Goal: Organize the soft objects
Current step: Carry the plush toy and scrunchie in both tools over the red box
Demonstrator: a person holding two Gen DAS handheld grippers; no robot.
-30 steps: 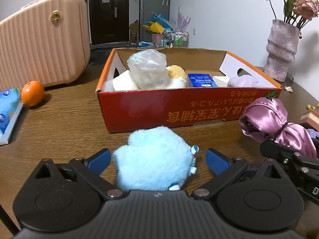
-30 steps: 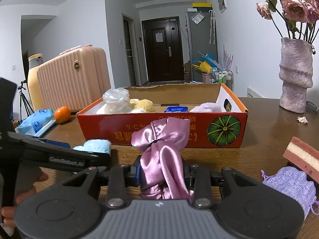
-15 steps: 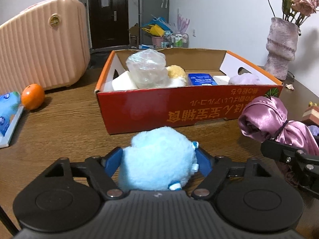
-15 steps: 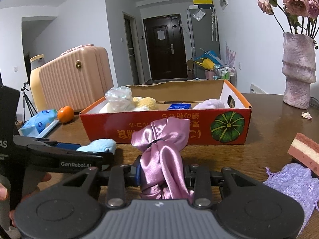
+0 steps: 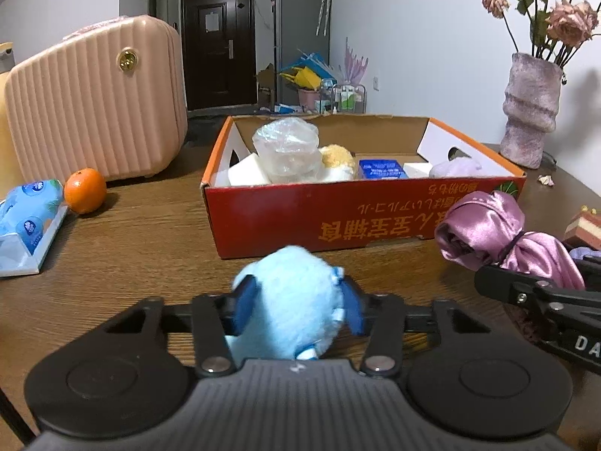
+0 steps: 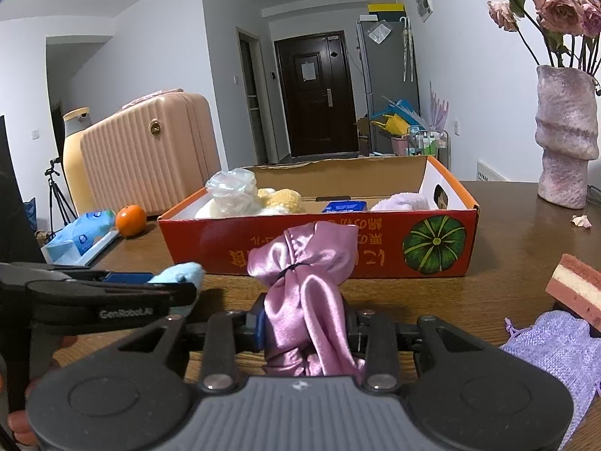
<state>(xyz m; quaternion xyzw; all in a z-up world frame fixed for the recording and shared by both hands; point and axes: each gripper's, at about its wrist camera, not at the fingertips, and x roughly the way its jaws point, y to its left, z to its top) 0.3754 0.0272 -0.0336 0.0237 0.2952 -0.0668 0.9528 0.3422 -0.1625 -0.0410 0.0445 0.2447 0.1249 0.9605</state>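
**Both claws clamped on soft things**

Squeezing a fluffy light-blue plush ball (image 5: pixel 287 308) at the tabletop's near edge: left gripper (image 5: pixel 296 310), jaws just closing onto it. Pinching a shiny pink satin pouch (image 6: pixel 306 300) alongside: right gripper (image 6: pixel 304 329), fully clamped. Sitting beyond, toward the table's middle: red open cardboard box (image 5: pixel 338 214), already holding soft items.

bare table (image 5: pixel 142 248) lies before the red box (image 5: pixel 338 218), whose near wall blocks level entry.
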